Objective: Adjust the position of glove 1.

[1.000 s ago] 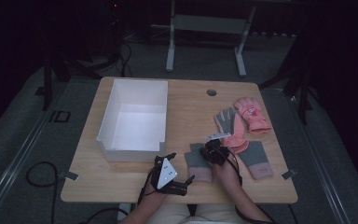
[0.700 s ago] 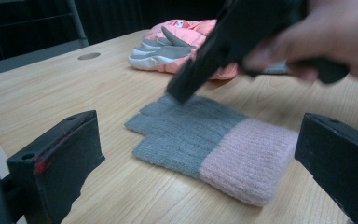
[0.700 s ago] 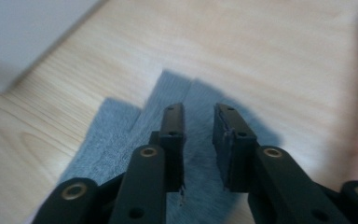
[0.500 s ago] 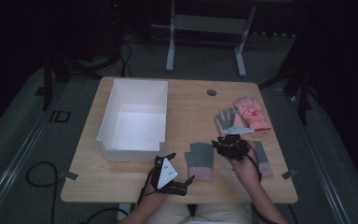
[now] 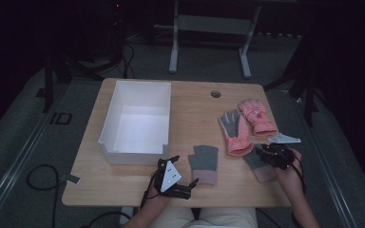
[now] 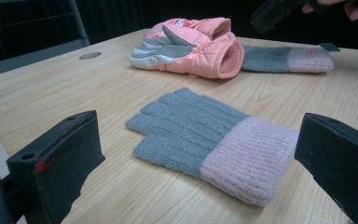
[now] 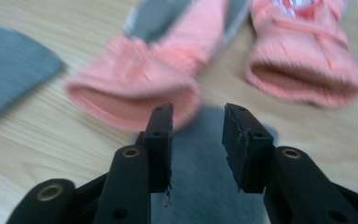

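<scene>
Glove sorting: right tongs (image 7: 197, 135), part-open and empty, having just been opening, are hovering over second grey glove (image 5: 261, 166), needing descent and clenching; left tongs (image 6: 191, 163), released, are flanking first grey glove (image 6: 205, 140) on surface (image 5: 190, 109).

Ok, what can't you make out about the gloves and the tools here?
- Second grey glove: high view, the right tool covers part of it.
- Pink gloves: right gripper view, motion-blurred, seams unreadable.
- Logo on the pink glove: high view, too small.
- Left tool: left gripper view, jaws cut off.
</scene>
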The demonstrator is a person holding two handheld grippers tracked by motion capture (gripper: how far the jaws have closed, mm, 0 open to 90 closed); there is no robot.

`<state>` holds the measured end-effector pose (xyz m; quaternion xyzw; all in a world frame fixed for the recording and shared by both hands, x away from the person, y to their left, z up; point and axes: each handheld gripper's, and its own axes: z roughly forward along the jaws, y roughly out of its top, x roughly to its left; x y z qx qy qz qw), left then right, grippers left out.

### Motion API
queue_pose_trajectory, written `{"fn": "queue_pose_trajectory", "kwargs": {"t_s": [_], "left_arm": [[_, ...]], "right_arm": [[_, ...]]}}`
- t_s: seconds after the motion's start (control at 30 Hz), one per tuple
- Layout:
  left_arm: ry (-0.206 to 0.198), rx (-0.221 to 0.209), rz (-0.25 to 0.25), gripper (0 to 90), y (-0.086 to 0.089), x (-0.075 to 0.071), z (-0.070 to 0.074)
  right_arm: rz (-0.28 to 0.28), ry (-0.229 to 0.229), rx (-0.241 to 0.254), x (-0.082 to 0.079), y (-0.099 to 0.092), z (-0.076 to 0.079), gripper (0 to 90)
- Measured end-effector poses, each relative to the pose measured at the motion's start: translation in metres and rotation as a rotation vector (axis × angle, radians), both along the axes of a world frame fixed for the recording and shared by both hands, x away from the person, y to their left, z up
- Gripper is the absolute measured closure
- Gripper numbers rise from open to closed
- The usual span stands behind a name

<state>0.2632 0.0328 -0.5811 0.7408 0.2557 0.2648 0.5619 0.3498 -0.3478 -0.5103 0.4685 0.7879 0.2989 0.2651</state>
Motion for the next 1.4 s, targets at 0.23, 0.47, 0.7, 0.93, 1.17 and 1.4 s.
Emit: {"fn": "queue_pose_trajectory", "kwargs": {"t_s": [0.23,0.47,0.7,0.93,1.17,1.4], "left_arm": [[-0.001,0.000,0.001,0.3,0.000,0.000,0.000],[-0.002,0.002,0.000,0.3,0.000,0.000,0.000],[-0.001,-0.001,0.001,0.3,0.000,0.000,0.000],[-0.006,0.001,-0.002,0.3,0.000,-0.001,0.000],[-0.008,0.007,0.002,0.3,-0.001,-0.001,0.000],[-0.014,0.010,0.004,0.3,-0.001,-0.001,0.000]], "right_arm": [[-0.024,0.048,0.010,0.011,-0.014,-0.025,64.5],[-0.058,0.086,0.038,0.018,-0.017,-0.039,74.5],[-0.139,0.077,0.020,0.012,-0.007,-0.035,86.5],[-0.239,0.027,0.084,-0.024,-0.013,-0.003,86.6],[-0.243,-0.030,0.217,-0.065,0.003,0.027,86.8],[-0.242,-0.051,0.279,-0.075,0.031,0.011,86.8]]}}
